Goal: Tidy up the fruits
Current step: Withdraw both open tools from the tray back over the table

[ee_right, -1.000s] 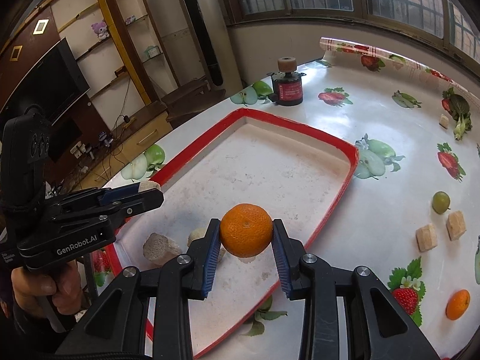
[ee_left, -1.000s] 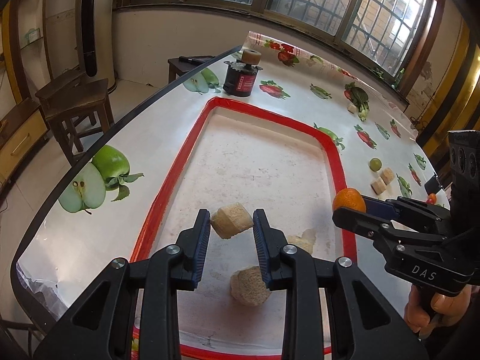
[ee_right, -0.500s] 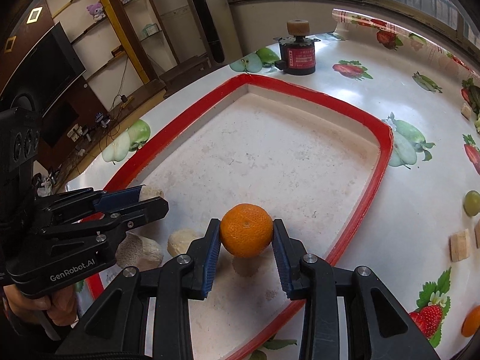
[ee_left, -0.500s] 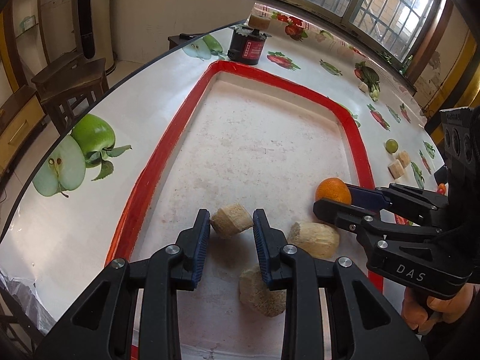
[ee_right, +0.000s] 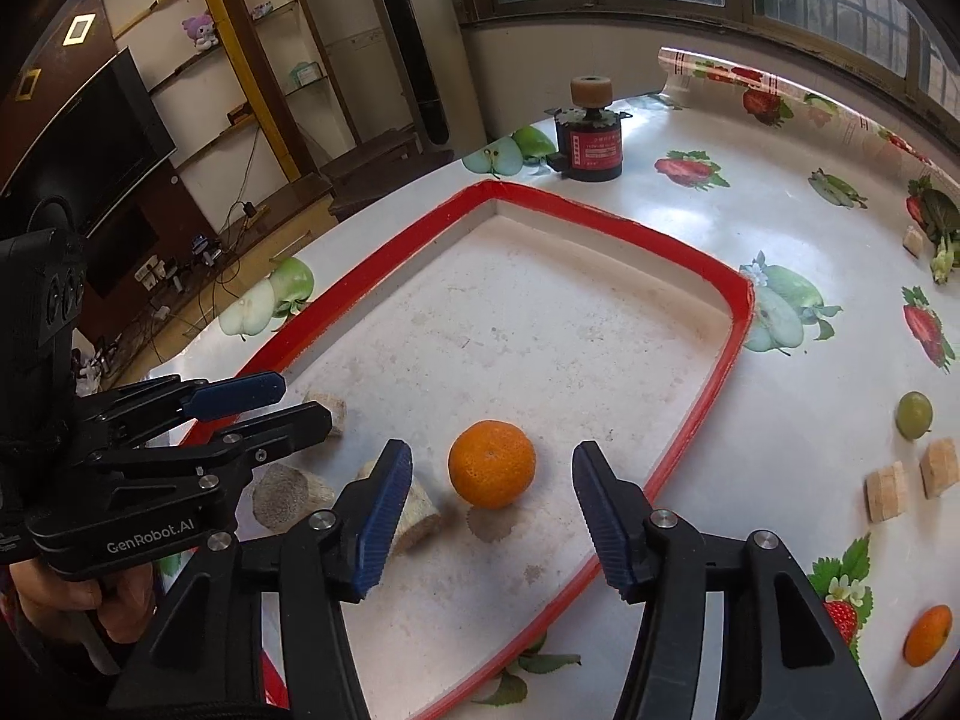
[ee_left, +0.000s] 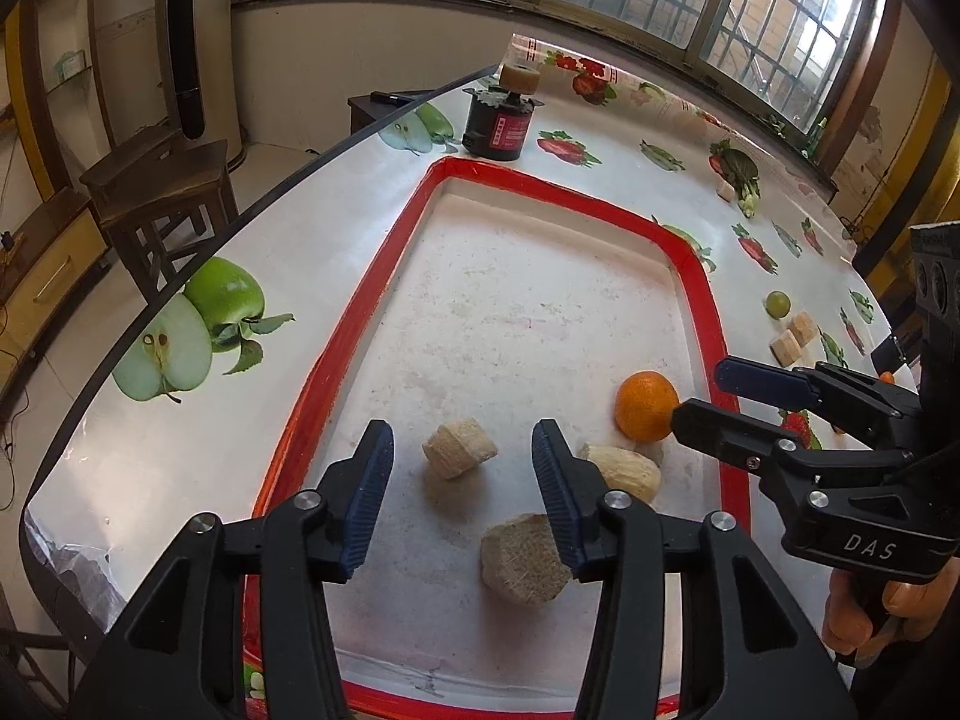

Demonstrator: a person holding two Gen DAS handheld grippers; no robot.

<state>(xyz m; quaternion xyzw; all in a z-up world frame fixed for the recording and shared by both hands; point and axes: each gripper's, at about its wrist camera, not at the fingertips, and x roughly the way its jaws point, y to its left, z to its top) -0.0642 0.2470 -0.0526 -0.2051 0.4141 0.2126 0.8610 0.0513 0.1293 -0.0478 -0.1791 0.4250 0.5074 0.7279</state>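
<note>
An orange [ee_right: 492, 463] [ee_left: 647, 406] rests on the floor of the red-rimmed tray [ee_right: 660, 240] [ee_left: 372, 306]. My right gripper [ee_right: 491, 510] straddles it, jaws opening, pads clear of the fruit. A tan chunk [ee_left: 459, 447] lies on the tray between the fingers of my left gripper [ee_left: 462, 474], whose jaws are opening too and do not touch it. Two more tan chunks [ee_left: 621, 468] [ee_left: 525, 558] lie close by. In the right wrist view the left gripper [ee_right: 264, 405] reaches in from the left.
On the fruit-print tablecloth right of the tray lie a green grape [ee_right: 914, 415], two tan cubes [ee_right: 885, 491], and another orange [ee_right: 928, 635]. A black-and-red jar [ee_right: 591, 138] stands beyond the tray. A wooden stool [ee_left: 159, 180] stands off the table's left edge.
Both grippers have opened. The orange left the right gripper's pads and the tan chunk left the left gripper's pads; both now lie on the tray floor.
</note>
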